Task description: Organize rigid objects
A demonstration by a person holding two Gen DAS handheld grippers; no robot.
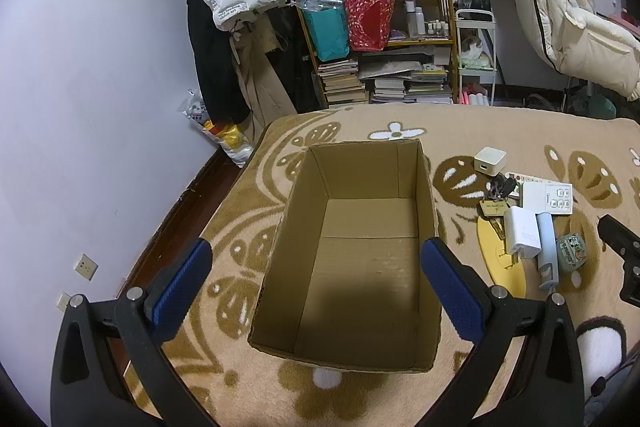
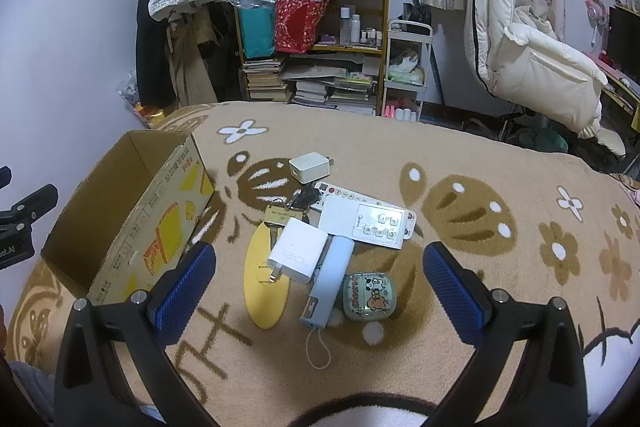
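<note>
Your left gripper point(image 1: 316, 267) hangs over open cardboard box point(image 1: 360, 255) at blanket's left, jaws spread wide, nothing between them; box interior bare. Just right of box, cluster on blanket point(image 2: 480, 155): yellow oval card point(image 2: 264, 291) under white charger point(image 2: 298, 255), key bunch point(image 2: 298, 205) behind, small white cube adapter point(image 2: 310, 167) furthest back, flat white pack point(image 2: 368, 223), pale blue stick point(image 2: 330, 283), green cartoon case point(image 2: 368, 297) at right. Your right gripper point(image 2: 318, 269) hovers above charger and stick, jaws parted, gripping nothing.
</note>
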